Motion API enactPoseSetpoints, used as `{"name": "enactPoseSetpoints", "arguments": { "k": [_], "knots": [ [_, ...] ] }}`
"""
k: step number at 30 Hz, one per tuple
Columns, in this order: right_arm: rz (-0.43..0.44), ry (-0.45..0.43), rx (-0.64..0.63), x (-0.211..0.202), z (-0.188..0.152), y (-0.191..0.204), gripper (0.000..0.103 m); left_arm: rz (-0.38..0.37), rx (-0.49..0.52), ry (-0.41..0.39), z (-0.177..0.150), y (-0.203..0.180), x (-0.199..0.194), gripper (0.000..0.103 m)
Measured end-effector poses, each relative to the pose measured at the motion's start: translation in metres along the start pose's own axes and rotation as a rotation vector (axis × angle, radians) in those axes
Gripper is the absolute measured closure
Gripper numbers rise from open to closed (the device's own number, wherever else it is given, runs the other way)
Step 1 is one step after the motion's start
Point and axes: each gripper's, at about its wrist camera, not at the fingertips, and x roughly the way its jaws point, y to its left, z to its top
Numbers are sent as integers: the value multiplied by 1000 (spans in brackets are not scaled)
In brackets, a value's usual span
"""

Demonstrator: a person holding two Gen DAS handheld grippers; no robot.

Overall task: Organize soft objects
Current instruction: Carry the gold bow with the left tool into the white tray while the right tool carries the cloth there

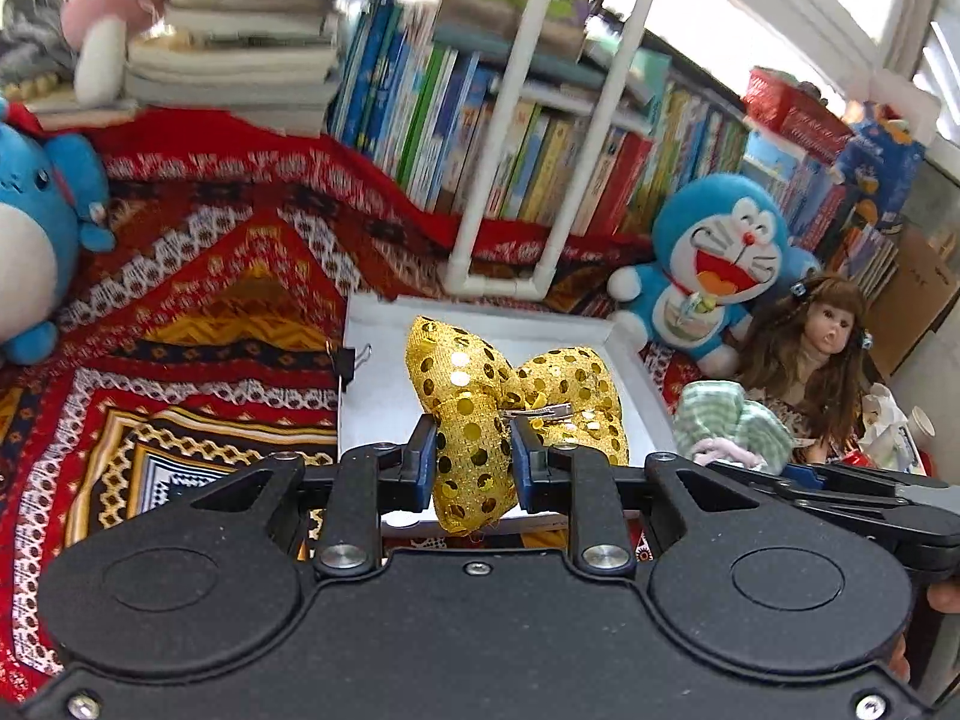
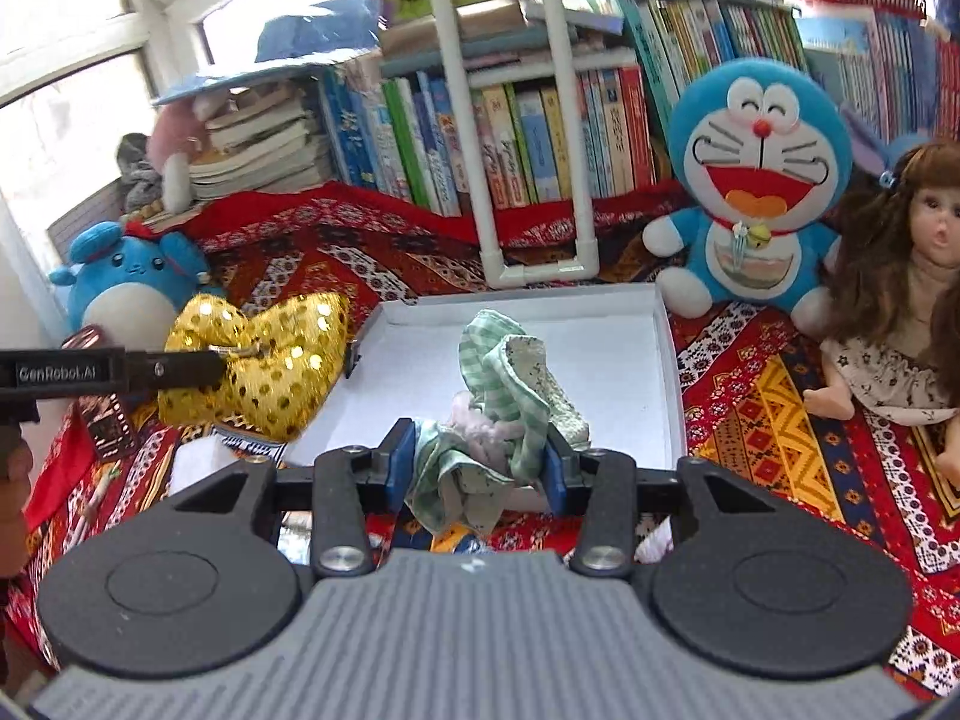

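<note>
My left gripper (image 1: 471, 456) is shut on a gold sequin bow (image 1: 480, 396) and holds it over the near edge of a shallow white tray (image 1: 384, 372). The bow also shows in the right wrist view (image 2: 264, 354), left of the tray (image 2: 606, 348). My right gripper (image 2: 480, 462) is shut on a green checked cloth bundle (image 2: 504, 396) and holds it over the tray's near edge. That bundle shows in the left wrist view (image 1: 732, 426) at the right, just outside the tray wall.
A Doraemon plush (image 2: 756, 192) and a long-haired doll (image 2: 906, 300) sit right of the tray. A blue round plush (image 1: 36, 240) sits at the far left. A white pipe frame (image 1: 516, 180) stands behind the tray, before a row of books (image 2: 540, 132). A patterned red cloth (image 1: 180, 312) covers the surface.
</note>
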Motion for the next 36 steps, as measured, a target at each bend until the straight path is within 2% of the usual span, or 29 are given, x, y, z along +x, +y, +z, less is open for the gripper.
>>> {"name": "enactPoseSetpoints", "arguments": {
  "k": [3, 7, 15, 26, 36],
  "knots": [
    [-9, 66, 31, 25, 8, -4, 55, 1, -17, 60, 6, 2, 26, 79],
    [-67, 114, 45, 57, 14, -7, 55, 27, -9, 119, 4, 2, 61, 79],
    [-100, 172, 108, 98, 18, -22, 55, 43, -39, 177, -4, 8, 109, 79],
    [-113, 231, 95, 124, 15, -20, 53, 45, -32, 230, -17, 9, 140, 79],
    [-125, 255, 83, 133, 12, -17, 53, 44, -34, 242, -20, 10, 148, 78]
  ]
}}
